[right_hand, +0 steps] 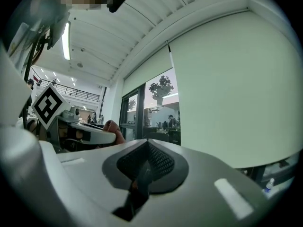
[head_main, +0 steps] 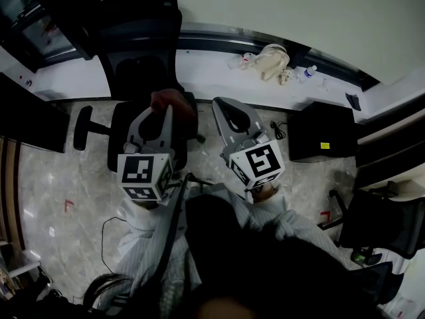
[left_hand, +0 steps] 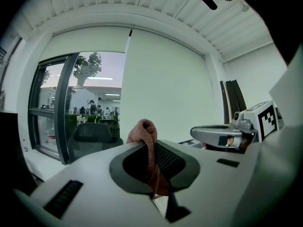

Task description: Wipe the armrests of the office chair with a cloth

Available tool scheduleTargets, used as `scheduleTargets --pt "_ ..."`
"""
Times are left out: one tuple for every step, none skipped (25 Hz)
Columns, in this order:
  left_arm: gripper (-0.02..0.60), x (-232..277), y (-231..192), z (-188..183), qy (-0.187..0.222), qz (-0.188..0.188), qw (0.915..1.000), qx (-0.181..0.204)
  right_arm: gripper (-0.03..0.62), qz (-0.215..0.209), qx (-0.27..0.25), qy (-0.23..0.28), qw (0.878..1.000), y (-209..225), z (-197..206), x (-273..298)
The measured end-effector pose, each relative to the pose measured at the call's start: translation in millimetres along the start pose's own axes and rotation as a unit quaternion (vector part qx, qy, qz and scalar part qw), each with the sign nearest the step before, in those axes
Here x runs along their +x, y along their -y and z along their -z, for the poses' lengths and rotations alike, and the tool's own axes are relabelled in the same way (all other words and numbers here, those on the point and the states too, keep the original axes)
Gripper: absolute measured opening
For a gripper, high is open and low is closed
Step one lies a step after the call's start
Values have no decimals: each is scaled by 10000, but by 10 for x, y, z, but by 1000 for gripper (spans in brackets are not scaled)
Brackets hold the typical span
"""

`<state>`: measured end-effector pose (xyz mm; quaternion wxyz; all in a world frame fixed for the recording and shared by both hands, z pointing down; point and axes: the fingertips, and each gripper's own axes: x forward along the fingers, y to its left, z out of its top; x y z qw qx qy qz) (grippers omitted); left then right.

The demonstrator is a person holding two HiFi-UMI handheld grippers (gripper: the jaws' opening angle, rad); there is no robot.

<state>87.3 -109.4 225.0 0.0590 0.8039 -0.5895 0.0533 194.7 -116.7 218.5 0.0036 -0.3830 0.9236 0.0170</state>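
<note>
You are holding both grippers up side by side, near the office chair [head_main: 123, 135]. Your left gripper [left_hand: 151, 156] is pinching the cloth [left_hand: 147, 132]. Your right gripper [right_hand: 144, 167] is sitting closed on nothing.

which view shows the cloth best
The left gripper view: the pink cloth stands clamped in the left gripper, folds clear. The head view shows a dim reddish lump at that gripper's tip; the right gripper view catches only a sliver.

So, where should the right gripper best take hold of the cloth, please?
The bunched fold of the cloth poking out past the left gripper's shut jaws, approached from the right gripper's own side: that lump stands free, the rest is pinched.
</note>
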Motion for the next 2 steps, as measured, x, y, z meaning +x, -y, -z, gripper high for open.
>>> scheduleTargets --pt "29 -5 3 4 -3 11 10000 0 0 13 21 6 10000 3 1 -8" --pt "29 -9 6 9 -8 23 10000 -2 0 25 42 12 10000 6 2 -15"
